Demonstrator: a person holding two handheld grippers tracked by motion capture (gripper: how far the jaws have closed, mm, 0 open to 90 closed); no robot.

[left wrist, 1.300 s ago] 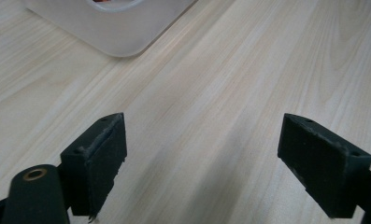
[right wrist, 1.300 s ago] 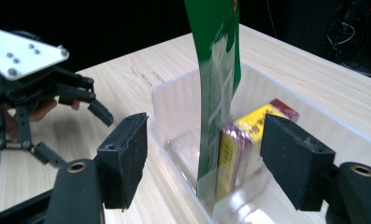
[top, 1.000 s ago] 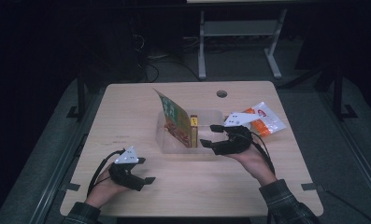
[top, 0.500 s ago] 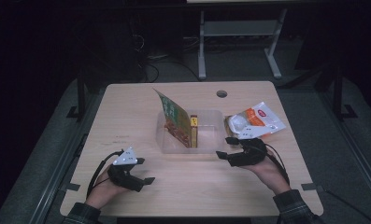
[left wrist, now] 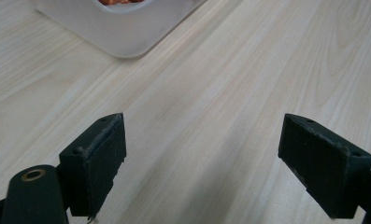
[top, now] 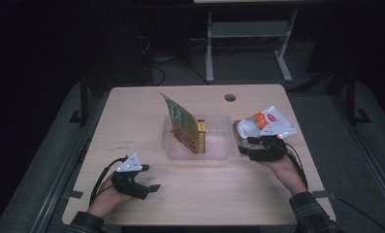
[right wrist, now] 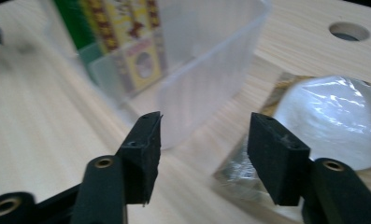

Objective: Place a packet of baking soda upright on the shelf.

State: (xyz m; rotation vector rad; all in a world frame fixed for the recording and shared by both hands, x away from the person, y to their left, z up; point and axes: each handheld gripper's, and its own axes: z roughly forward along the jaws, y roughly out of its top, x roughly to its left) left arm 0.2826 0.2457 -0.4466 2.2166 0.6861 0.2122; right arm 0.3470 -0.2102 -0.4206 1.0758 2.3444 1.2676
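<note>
Snack packets look to be what is being sorted at this table [top: 132, 121], with the clear plastic bin [top: 219, 150] in the middle. Starting at the left, the left gripper [top: 149, 180] rests low on the wood near the table's front edge, its jaws spread wide with nothing between them; in the left gripper view its pads [left wrist: 99, 154] frame bare tabletop, and a corner of the bin [left wrist: 122, 32] lies ahead of them and well apart.

Inside the bin, a tall green and orange packet [top: 180, 124] leans on edge, its top tipped toward the left end, and a slim yellow box [top: 200, 137] stands just beside it on the right. The right half of the bin looks bare.

Just right of the bin lies the crinkly clear-wrapped packet [top: 250, 127], and beyond it a white and orange packet [top: 272, 121] that seems to overlap it, though the high view is too dim to be sure. The right gripper [top: 244, 146] sits at the near end of the clear packet and is by far the nearer of the two. Its jaws have just been closing to about half open and hold nothing. In the right gripper view the packet [right wrist: 332, 116] lies ahead and toward the right-hand jaw, its foil corner [right wrist: 239, 175] reaching into the gap, with the bin's corner [right wrist: 206, 65] just beside the other jaw.
</note>
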